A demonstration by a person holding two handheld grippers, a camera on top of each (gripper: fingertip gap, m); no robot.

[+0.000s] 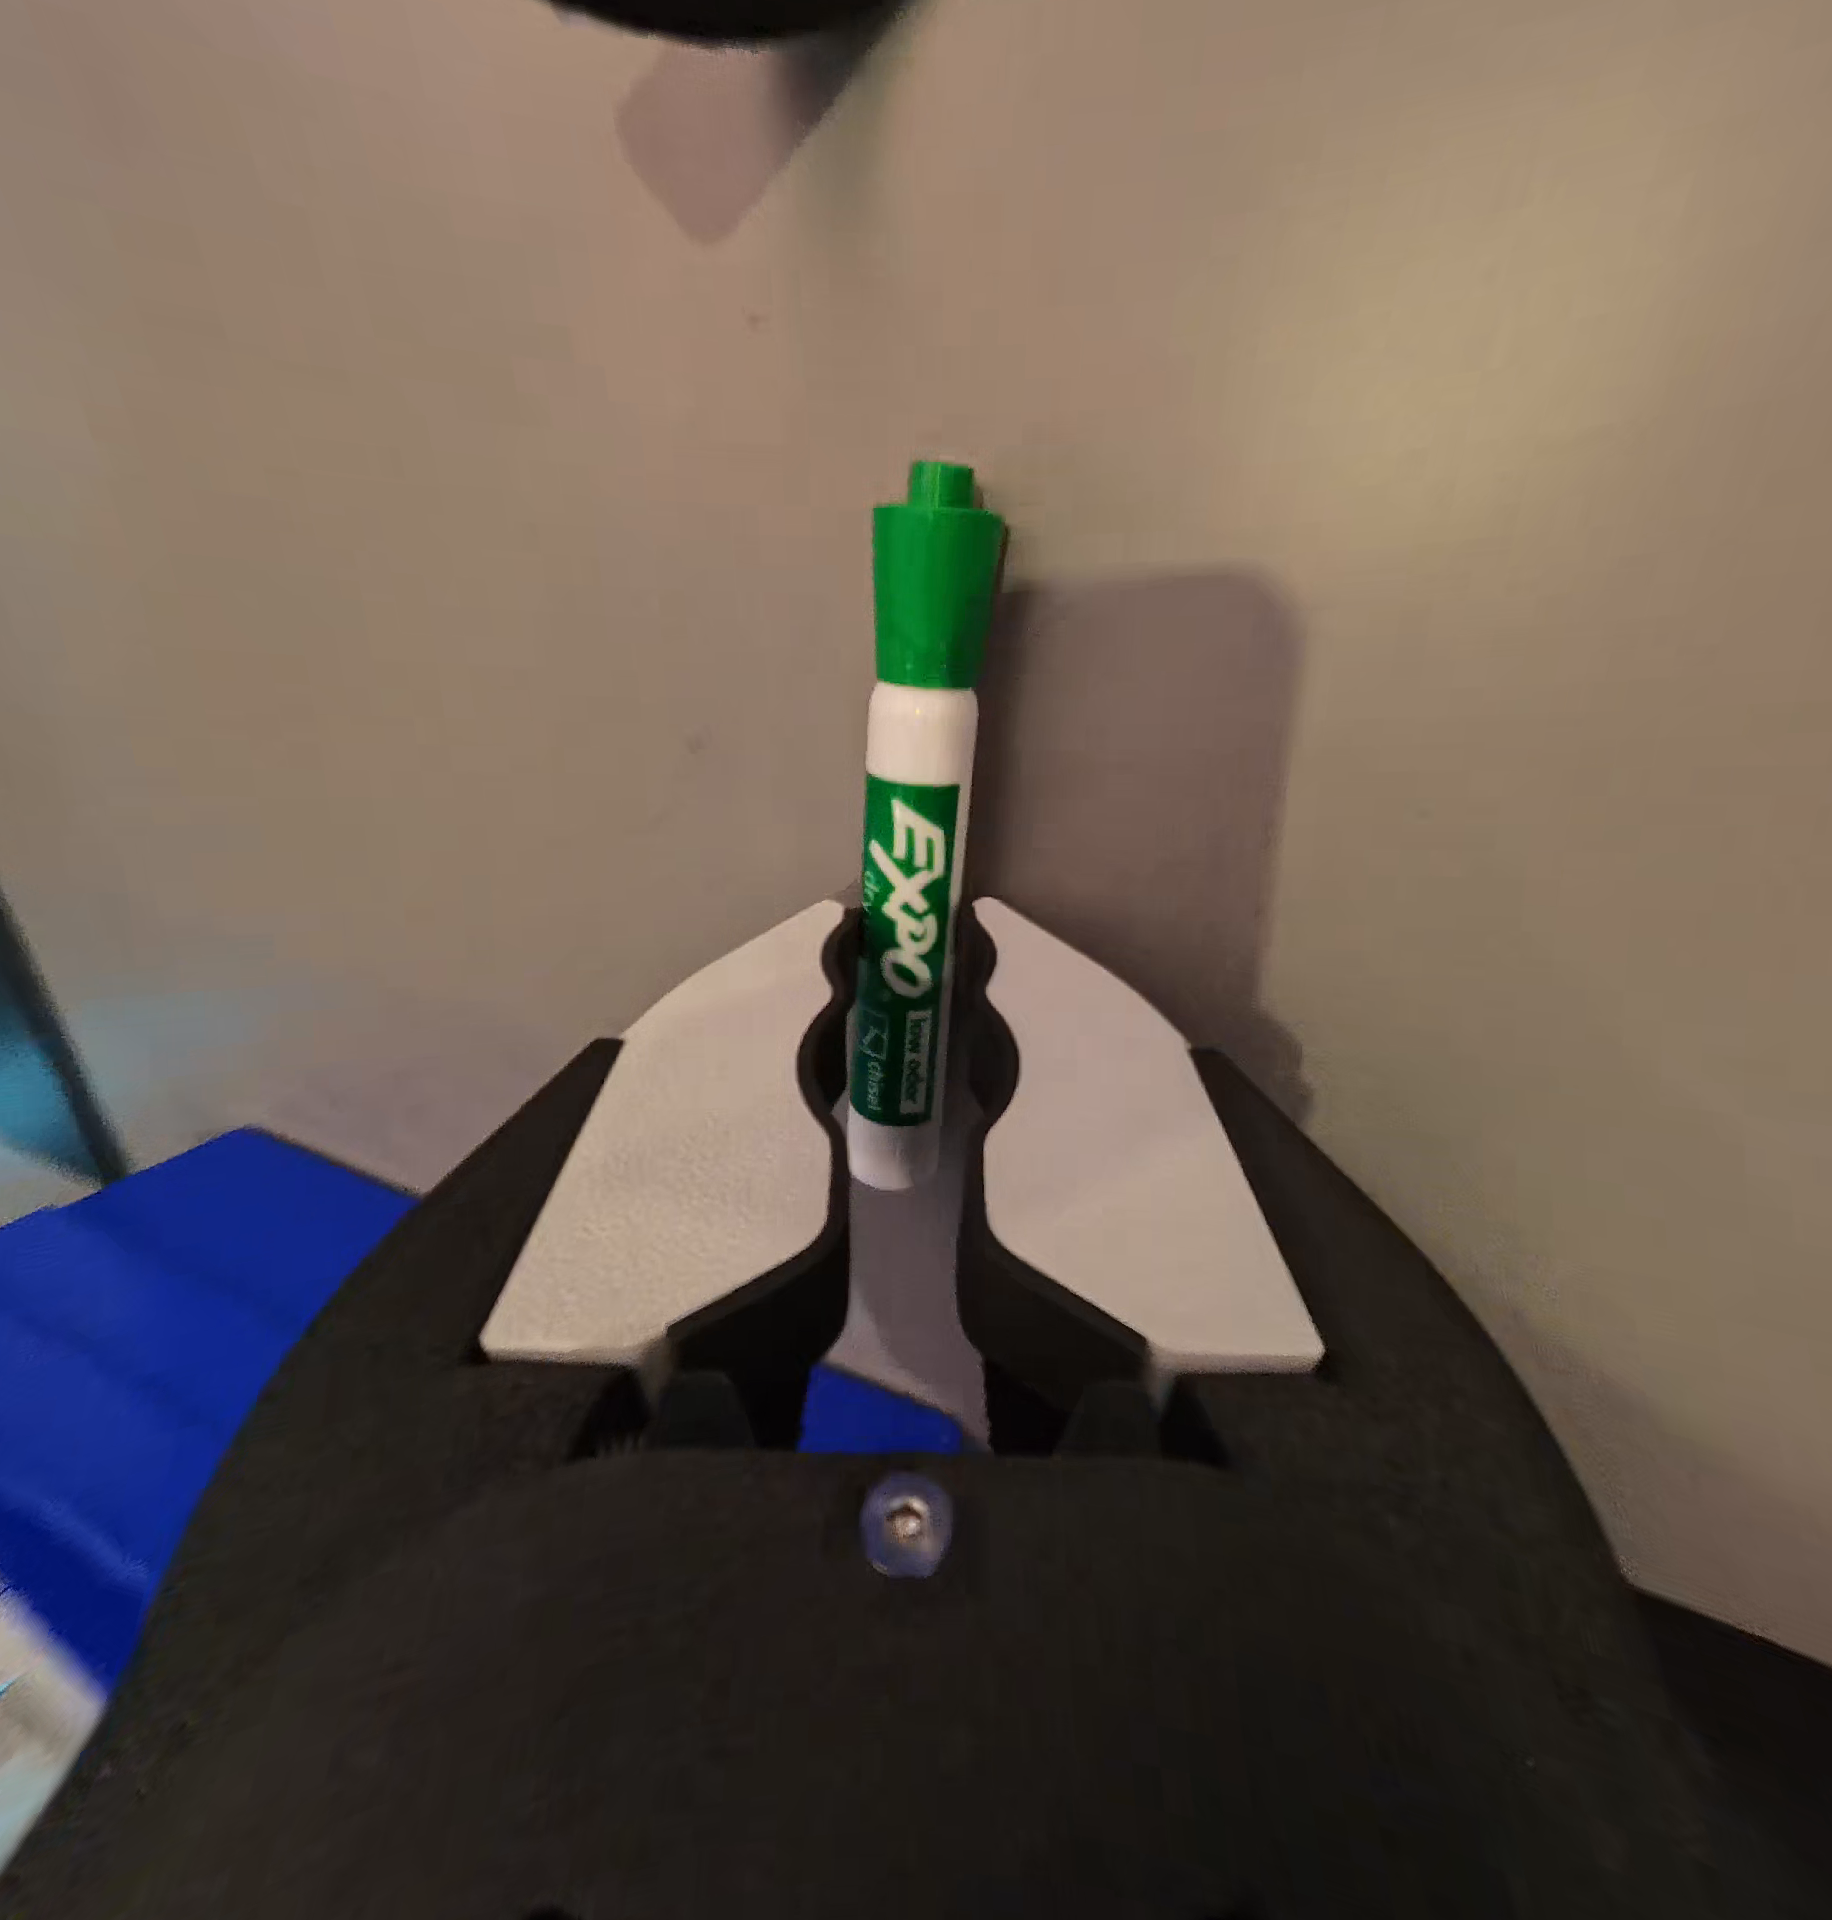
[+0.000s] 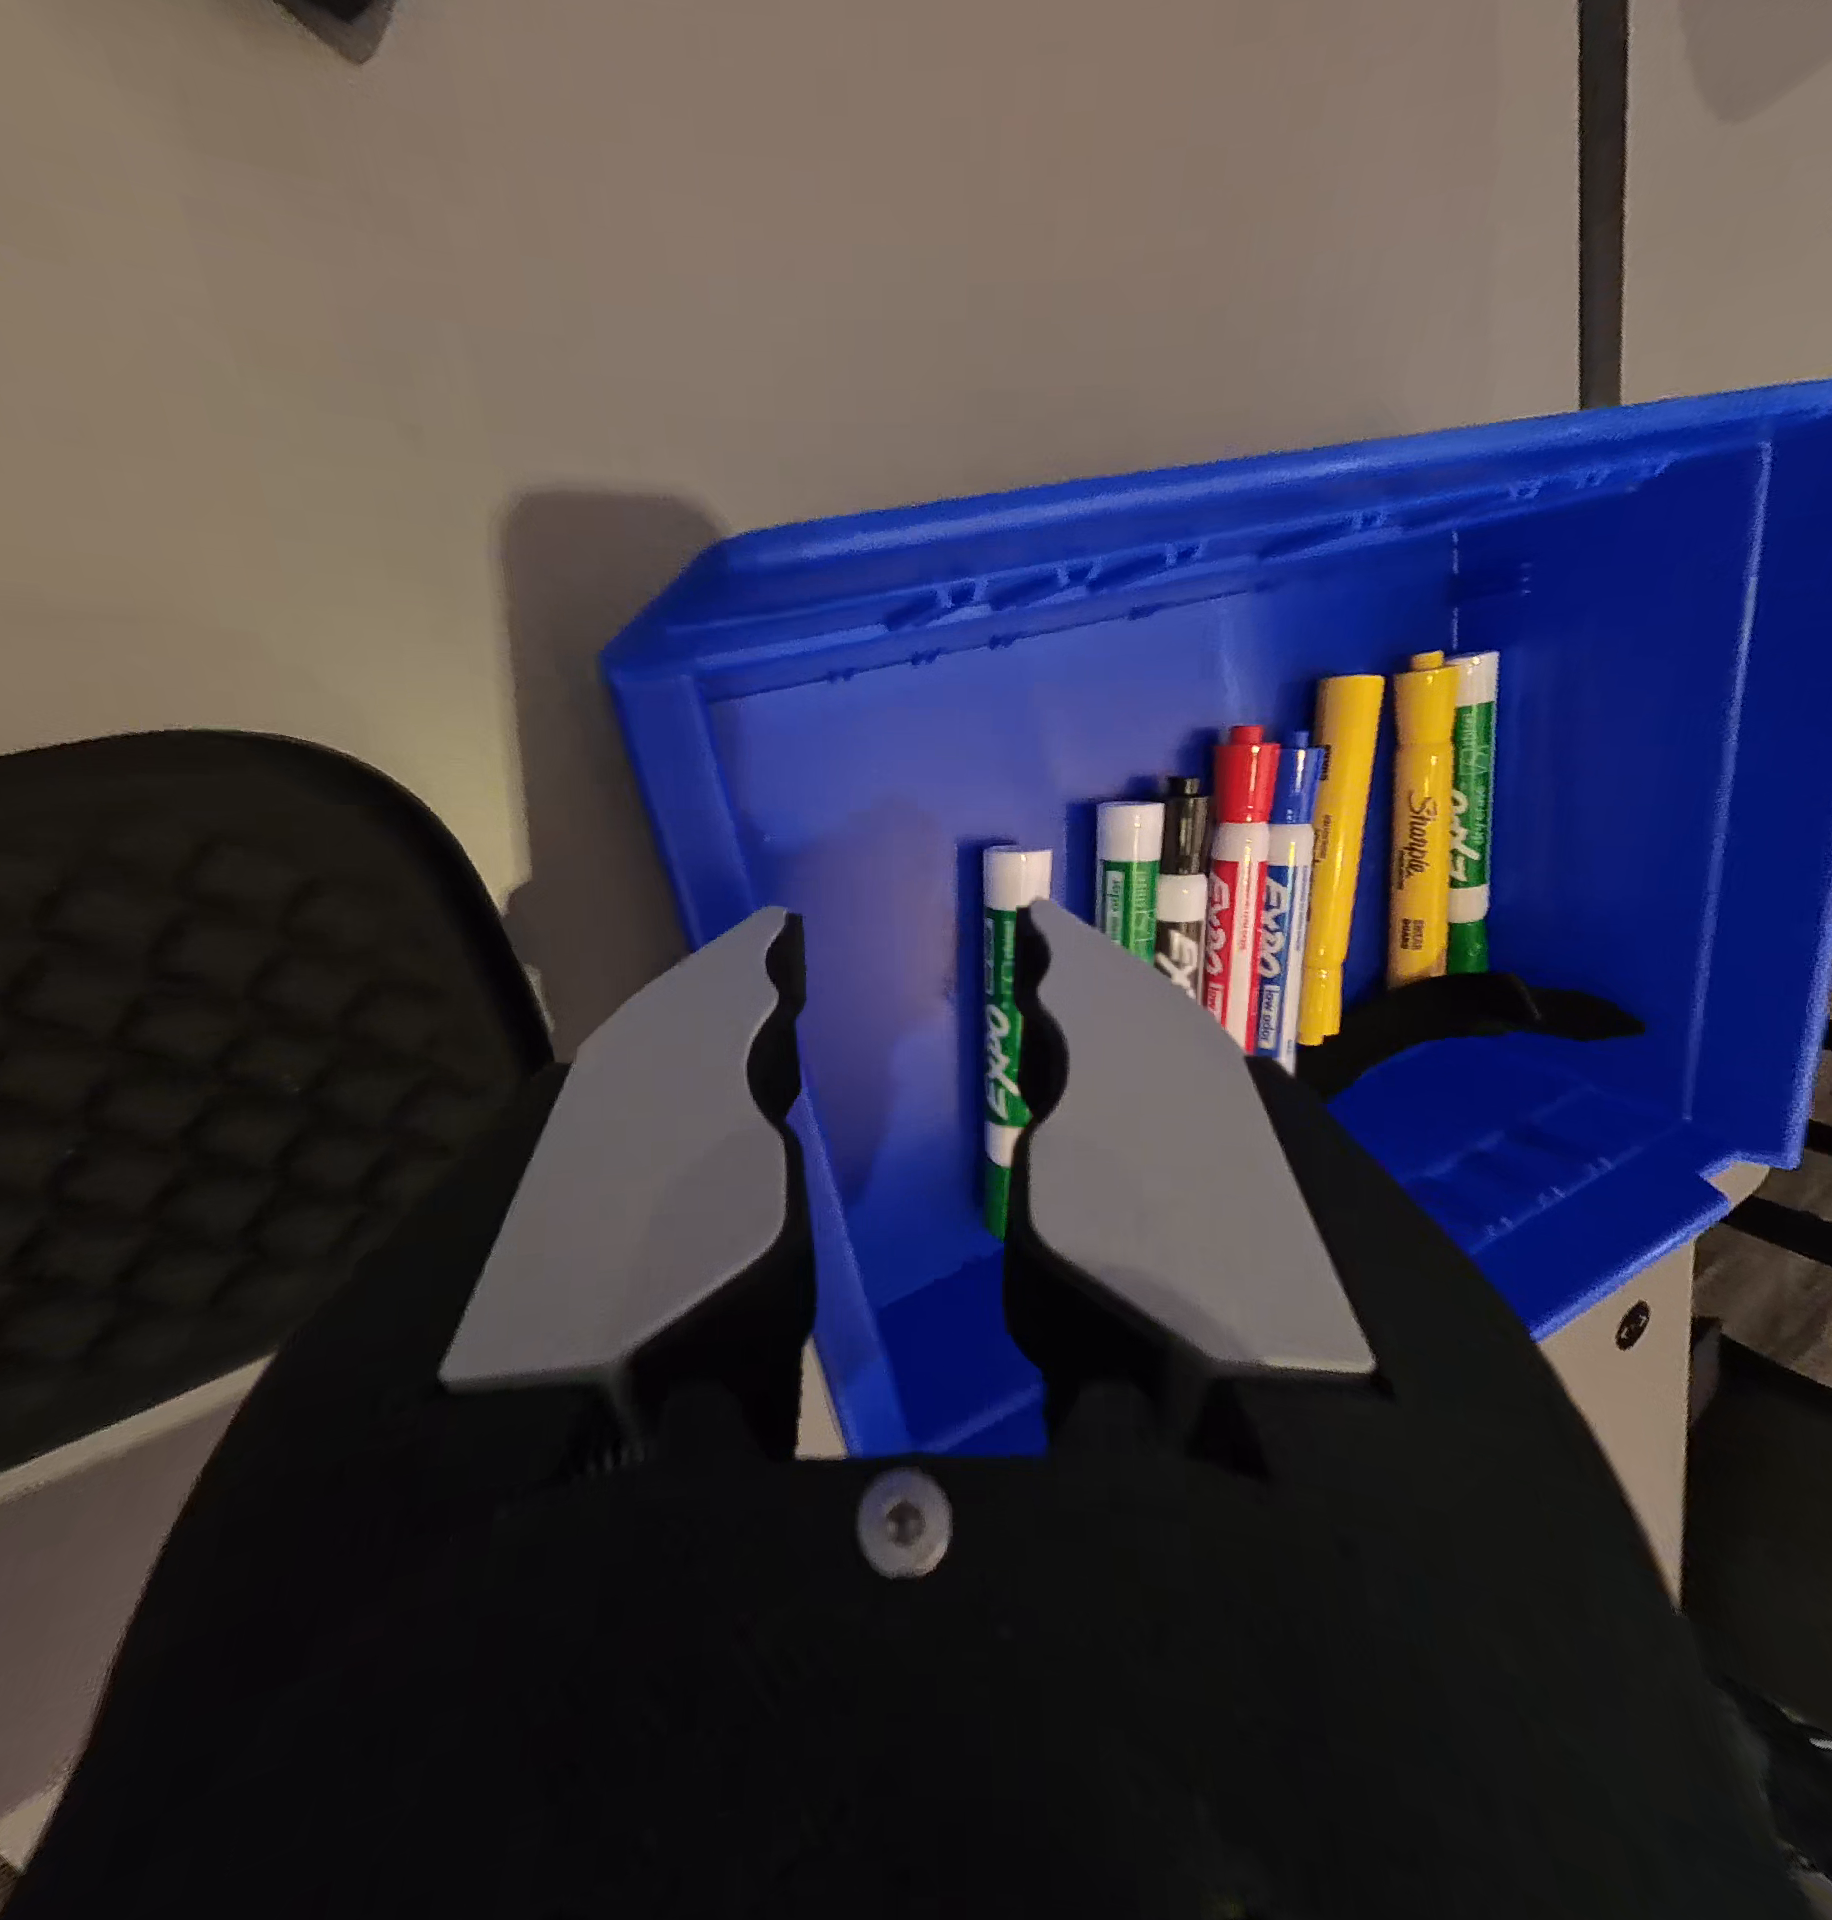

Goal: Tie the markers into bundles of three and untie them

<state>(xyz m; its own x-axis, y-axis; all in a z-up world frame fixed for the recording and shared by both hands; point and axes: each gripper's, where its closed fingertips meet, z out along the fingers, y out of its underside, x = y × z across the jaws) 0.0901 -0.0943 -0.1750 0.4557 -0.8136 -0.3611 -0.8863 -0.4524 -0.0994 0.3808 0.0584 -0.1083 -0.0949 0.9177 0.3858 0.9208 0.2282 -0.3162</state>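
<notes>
My left gripper (image 1: 904, 914) is shut on a green marker (image 1: 922, 790) with a white barrel. The marker points forward, cap away from me, above the grey table. My right gripper (image 2: 907, 920) is open and empty, its tips over the near left wall of a blue bin (image 2: 1151, 582). In the bin lie several markers: a green one (image 2: 1007, 1029) just beyond my right finger, then green (image 2: 1128, 862), black (image 2: 1184, 842), red (image 2: 1240, 831) and blue (image 2: 1291, 831) ones, two yellow highlighters (image 2: 1343, 810) and another green marker (image 2: 1473, 790). A black strap (image 2: 1463, 1013) curves under the yellow ones.
A black mesh chair seat (image 2: 195, 1039) lies left of the right gripper. The blue bin's corner (image 1: 112, 1299) shows at lower left in the left wrist view. A grey table (image 2: 787, 260) spreads behind the bin, with a dark gap (image 2: 1603, 197) at the right. Across from one pair of fingers to the other is roughly 35 centimetres.
</notes>
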